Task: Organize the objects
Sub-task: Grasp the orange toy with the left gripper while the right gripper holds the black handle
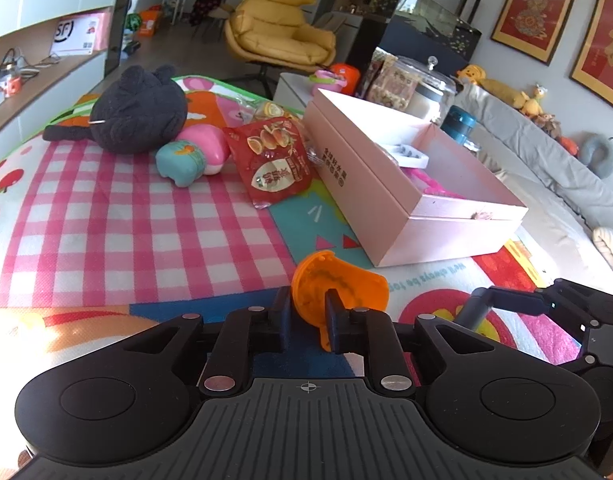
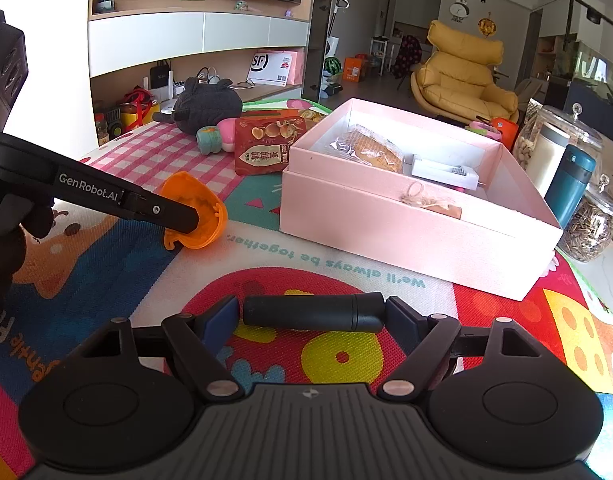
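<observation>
The left gripper point(image 1: 306, 312) is pinching the orange cup point(image 1: 338, 284); the pink box point(image 1: 418, 200) is lying at one o'clock. The right gripper point(image 2: 311, 314) is pinching a black cylinder point(image 2: 312, 313) lying crosswise.

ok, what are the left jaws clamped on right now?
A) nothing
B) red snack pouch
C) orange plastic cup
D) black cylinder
C: the left gripper is shut on the rim of the orange plastic cup; the right wrist view shows the same cup pinched at the arm's tip.
</observation>
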